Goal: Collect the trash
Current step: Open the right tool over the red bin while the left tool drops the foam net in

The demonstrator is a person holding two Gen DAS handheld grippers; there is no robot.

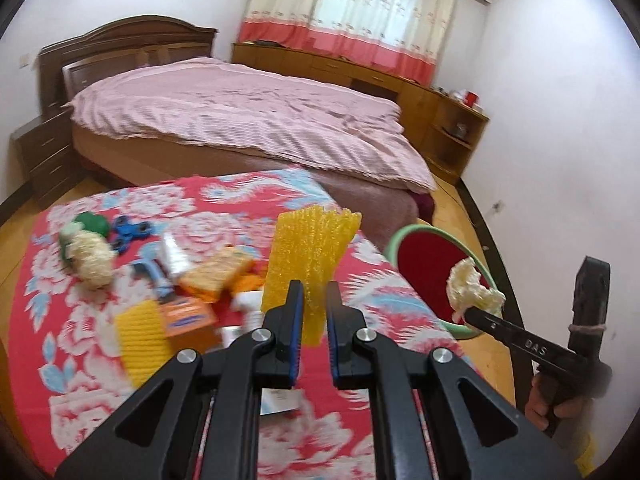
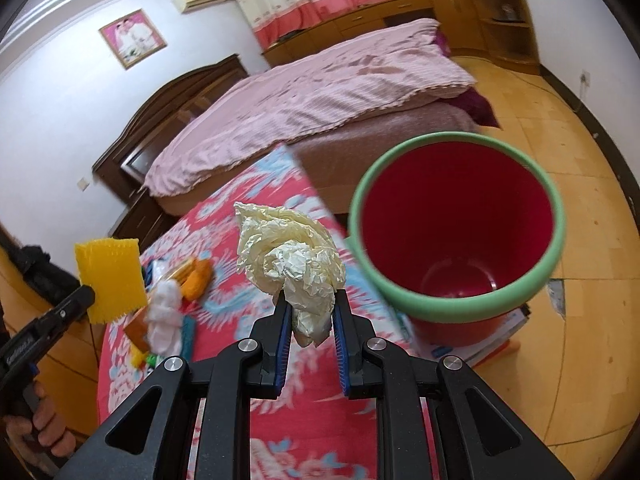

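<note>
1. I hold two grippers, one in each hand
2. My left gripper [image 1: 314, 294] pinches one yellow bumpy sheet [image 1: 310, 258] between its blue pads. The sheet stands up out of the jaws, above the red flowered cloth [image 1: 100, 376]
3. My right gripper [image 2: 310, 310] pinches one cream ball of crumpled paper [image 2: 290, 258]. The ball sticks up past the fingertips and is in the air, just beside the bucket
4. There is one red bucket [image 2: 532, 296] with a green rim. It sits past the edge of the cloth, on the right. I see nothing lying on its bottom
5. On the cloth I count one more yellow bumpy sheet [image 1: 142, 338], lying flat, near my left gripper
6. There is one more crumpled cream wad [image 1: 92, 258] far to the left, next to one green round thing [image 1: 94, 222]
7. I also see one blue toy [image 1: 128, 230], one white tube [image 1: 176, 254] and two orange boxes [image 1: 218, 274]. The heap is blurry, so I cannot count the small bits
8. Behind it all is one bed [image 1: 240, 112] with a pink cover
</note>
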